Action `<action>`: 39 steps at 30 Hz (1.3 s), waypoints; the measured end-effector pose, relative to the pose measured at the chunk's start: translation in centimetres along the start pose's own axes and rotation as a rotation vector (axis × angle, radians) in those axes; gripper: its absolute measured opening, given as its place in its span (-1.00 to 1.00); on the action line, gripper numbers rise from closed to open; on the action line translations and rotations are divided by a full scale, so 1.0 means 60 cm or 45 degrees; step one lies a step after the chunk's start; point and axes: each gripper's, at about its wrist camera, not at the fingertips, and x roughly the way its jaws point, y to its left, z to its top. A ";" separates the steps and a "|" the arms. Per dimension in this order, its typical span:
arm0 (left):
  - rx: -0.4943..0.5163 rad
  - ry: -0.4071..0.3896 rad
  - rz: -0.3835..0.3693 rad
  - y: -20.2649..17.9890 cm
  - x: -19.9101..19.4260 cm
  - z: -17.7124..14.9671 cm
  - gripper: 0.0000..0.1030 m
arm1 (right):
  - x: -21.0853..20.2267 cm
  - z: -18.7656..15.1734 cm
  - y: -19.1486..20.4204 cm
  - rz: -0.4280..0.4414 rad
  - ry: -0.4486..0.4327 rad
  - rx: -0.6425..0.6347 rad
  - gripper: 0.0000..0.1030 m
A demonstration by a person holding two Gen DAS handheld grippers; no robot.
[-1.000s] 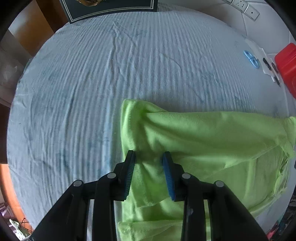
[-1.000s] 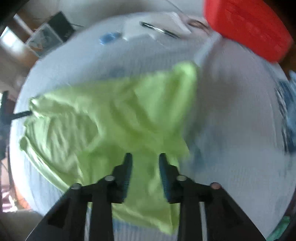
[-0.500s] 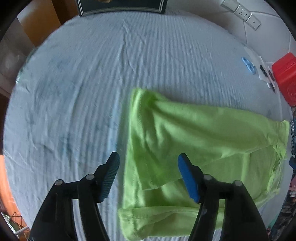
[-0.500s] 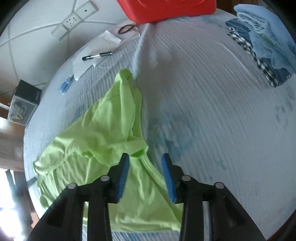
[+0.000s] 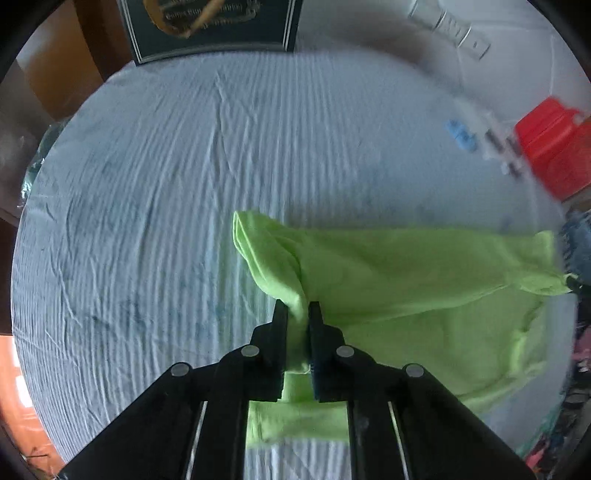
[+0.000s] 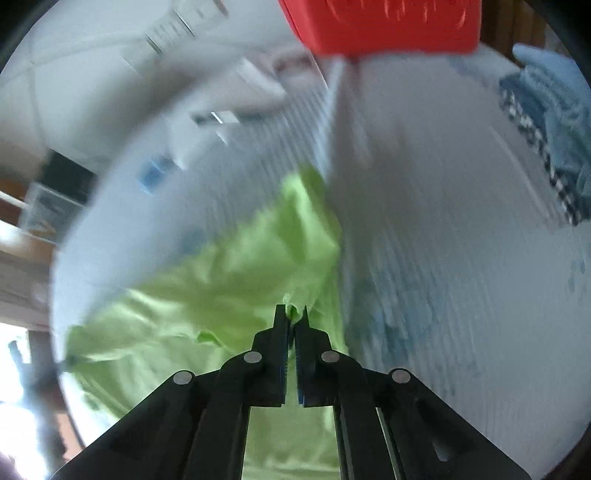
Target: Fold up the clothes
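A lime green garment lies partly folded on a pale blue ribbed sheet. My left gripper is shut on a bunched fold at the garment's left edge and lifts it a little. In the right wrist view, which is blurred by motion, the same green garment spreads to the left, and my right gripper is shut on a pinch of its cloth near its right edge.
A red box stands at the back right, also in the right wrist view. Small blue and white items lie beside it. A pile of blue and checked clothes lies at the right. A dark framed board stands at the back.
Both grippers have closed: the left, wide open half a second ago, now pinches the garment's left edge; the right has shut on the cloth. The right camera is swinging fast.
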 end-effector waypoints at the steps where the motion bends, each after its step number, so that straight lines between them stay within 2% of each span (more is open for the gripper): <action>1: 0.005 -0.006 -0.015 0.004 -0.011 0.001 -0.80 | -0.021 -0.004 0.000 0.011 -0.028 -0.011 -0.93; 4: 0.005 0.000 -0.012 0.020 -0.016 -0.005 -0.80 | -0.058 -0.031 -0.009 0.078 -0.029 -0.018 -0.93; 5: 0.001 0.012 -0.003 0.023 -0.020 -0.030 -0.80 | -0.054 -0.043 -0.017 0.078 -0.001 -0.011 -0.93; 7: -0.017 0.072 0.004 0.027 0.000 -0.061 -0.79 | -0.027 -0.068 -0.037 0.022 0.091 0.012 -0.92; 8: -0.033 0.107 0.002 0.032 0.014 -0.066 -0.76 | -0.013 -0.080 -0.047 -0.006 0.136 0.023 -0.80; 9: -0.042 0.128 0.010 0.035 0.023 -0.070 -0.65 | 0.002 -0.092 -0.057 -0.038 0.185 0.039 -0.63; 11: -0.031 0.119 0.049 0.034 0.019 -0.072 -0.37 | 0.035 -0.113 -0.073 -0.111 0.274 0.074 -0.60; 13: -0.007 0.083 0.090 0.031 0.004 -0.069 0.09 | 0.033 -0.124 -0.073 -0.136 0.264 0.058 -0.60; 14: 0.009 0.049 0.103 0.029 -0.011 -0.065 0.12 | 0.024 -0.123 -0.068 -0.139 0.234 0.043 -0.60; 17: 0.030 -0.050 0.119 0.023 -0.048 -0.049 0.12 | -0.015 -0.103 -0.048 -0.098 0.104 0.008 -0.60; 19: 0.034 -0.076 0.098 0.018 -0.055 -0.040 0.12 | -0.031 -0.088 -0.034 -0.034 0.038 -0.004 -0.60; 22: 0.055 -0.027 0.068 0.001 -0.035 -0.058 0.12 | -0.025 -0.077 -0.005 0.055 0.030 -0.019 -0.60; 25: 0.068 0.039 0.108 -0.006 -0.014 -0.099 0.12 | 0.002 -0.091 0.018 0.089 0.093 -0.045 -0.60; 32: -0.008 0.006 0.065 0.033 -0.031 -0.194 0.12 | 0.011 -0.148 -0.028 0.091 0.136 0.033 -0.60; 35: -0.032 0.026 0.044 0.047 -0.010 -0.232 0.12 | 0.000 -0.182 -0.061 0.051 0.132 0.068 -0.60; 39: -0.041 -0.039 0.089 0.045 0.013 -0.247 0.12 | -0.018 -0.227 -0.107 -0.010 0.117 0.125 -0.44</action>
